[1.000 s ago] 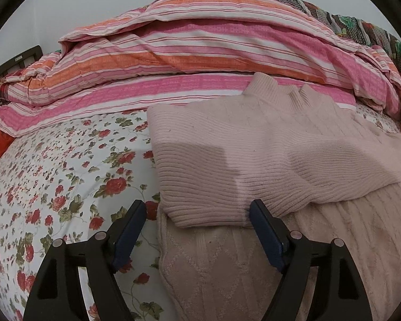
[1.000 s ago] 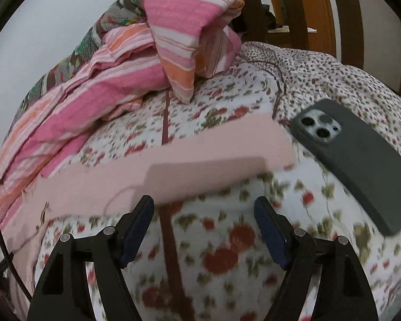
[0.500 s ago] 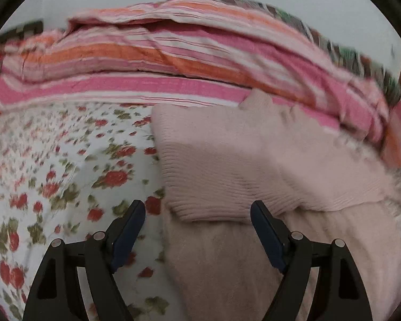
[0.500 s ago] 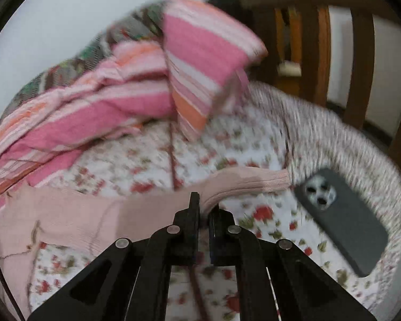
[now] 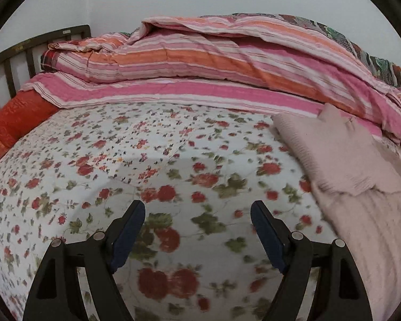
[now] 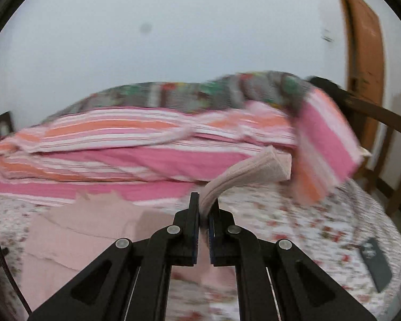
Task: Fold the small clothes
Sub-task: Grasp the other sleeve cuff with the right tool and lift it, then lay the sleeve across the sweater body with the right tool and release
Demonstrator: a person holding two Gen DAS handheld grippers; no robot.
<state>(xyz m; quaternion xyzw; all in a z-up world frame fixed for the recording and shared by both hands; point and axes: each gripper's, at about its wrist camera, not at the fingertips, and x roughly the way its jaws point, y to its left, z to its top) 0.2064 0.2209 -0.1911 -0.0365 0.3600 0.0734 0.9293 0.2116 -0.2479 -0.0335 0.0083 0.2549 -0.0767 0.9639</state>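
On the floral bed (image 5: 173, 144), below the striped quilt (image 5: 227, 61): one pink sweater (image 5: 342, 160), body flat and one side folded in already, now off to my left gripper's (image 5: 197, 230) right where a second ago it lay between those jaws, which stand wide and empty. Right gripper (image 6: 203, 214): a second ago open over the flat sleeve (image 6: 254, 168), now clamped on it and lifted clear, so the second sleeve fold is under way, I judge.

left gripper (image 5: 197, 214): black angular arms, dark blue pads, silver screws, lower frame.
right gripper (image 6: 204, 204): same black build, silver screws.
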